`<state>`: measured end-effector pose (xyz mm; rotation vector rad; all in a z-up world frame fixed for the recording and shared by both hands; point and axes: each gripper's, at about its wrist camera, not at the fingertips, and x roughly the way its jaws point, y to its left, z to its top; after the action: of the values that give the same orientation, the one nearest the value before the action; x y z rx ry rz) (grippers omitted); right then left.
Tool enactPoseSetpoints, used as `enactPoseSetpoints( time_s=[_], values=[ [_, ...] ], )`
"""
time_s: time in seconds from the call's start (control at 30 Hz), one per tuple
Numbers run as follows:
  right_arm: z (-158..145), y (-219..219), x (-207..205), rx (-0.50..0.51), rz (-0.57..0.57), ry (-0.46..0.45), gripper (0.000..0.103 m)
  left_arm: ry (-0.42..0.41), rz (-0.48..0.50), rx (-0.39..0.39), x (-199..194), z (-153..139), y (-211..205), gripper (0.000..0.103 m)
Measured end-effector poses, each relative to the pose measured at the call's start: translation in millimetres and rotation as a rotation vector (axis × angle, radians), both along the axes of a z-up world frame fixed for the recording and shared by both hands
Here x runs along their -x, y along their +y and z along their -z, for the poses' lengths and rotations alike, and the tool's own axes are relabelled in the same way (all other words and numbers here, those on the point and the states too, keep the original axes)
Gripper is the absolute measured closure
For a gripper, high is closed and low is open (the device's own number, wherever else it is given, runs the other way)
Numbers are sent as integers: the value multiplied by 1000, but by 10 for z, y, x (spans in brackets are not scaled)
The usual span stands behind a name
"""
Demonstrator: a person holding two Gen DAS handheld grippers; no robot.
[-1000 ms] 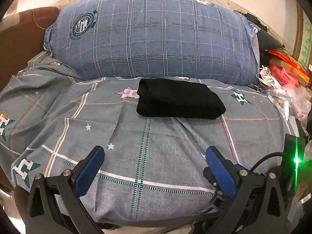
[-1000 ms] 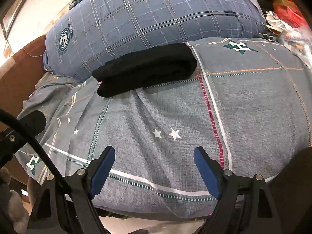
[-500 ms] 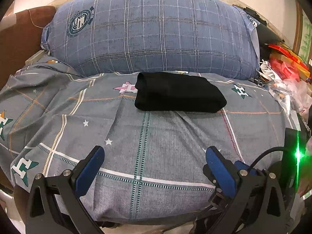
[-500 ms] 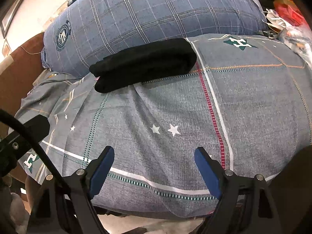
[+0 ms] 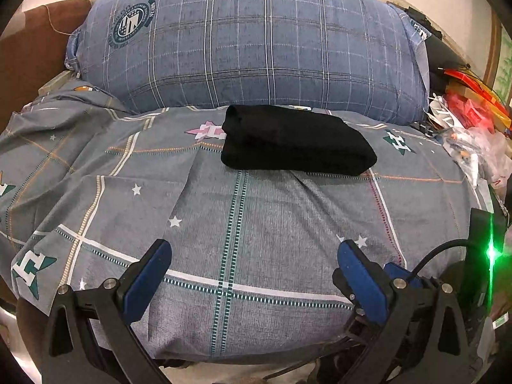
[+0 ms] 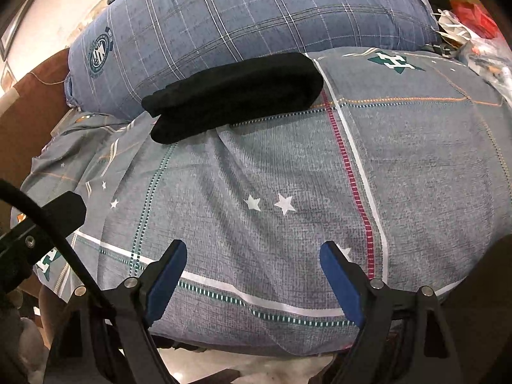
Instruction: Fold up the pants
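Observation:
The black pants [image 5: 296,142] lie folded into a compact rectangular bundle on the grey patterned bed sheet [image 5: 256,224], just in front of the big pillow. They also show in the right wrist view [image 6: 233,96], up and left of centre. My left gripper [image 5: 254,259] is open and empty, held low over the bed's near edge, well short of the pants. My right gripper [image 6: 252,260] is open and empty too, at the near edge and apart from the pants.
A large blue plaid pillow [image 5: 256,48] stands behind the pants. A brown headboard or cushion [image 5: 32,48] is at the left. Red packets, plastic bags and clutter [image 5: 470,121] pile at the right. The left gripper's body [image 6: 41,224] shows at the right view's left edge.
Both grippers have drawn slightly back and tilted, so the pants and pillow sit a little higher in view. The pants have not moved. Both grippers stay open.

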<state>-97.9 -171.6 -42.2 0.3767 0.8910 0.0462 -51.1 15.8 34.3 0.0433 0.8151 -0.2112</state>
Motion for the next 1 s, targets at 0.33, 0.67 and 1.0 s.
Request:
enactPoseSetpoints(
  time_s=[0.33, 0.67, 1.0],
  values=[
    [51, 22, -15, -2, -5, 16, 13, 39, -7, 3, -47, 99, 9, 0],
    [87, 53, -27, -5, -12, 27, 13, 96, -17, 15, -115, 221, 46, 0],
    [124, 85, -42, -9, -25, 31, 12, 159, -11, 31, -161, 387, 28, 0]
  ],
)
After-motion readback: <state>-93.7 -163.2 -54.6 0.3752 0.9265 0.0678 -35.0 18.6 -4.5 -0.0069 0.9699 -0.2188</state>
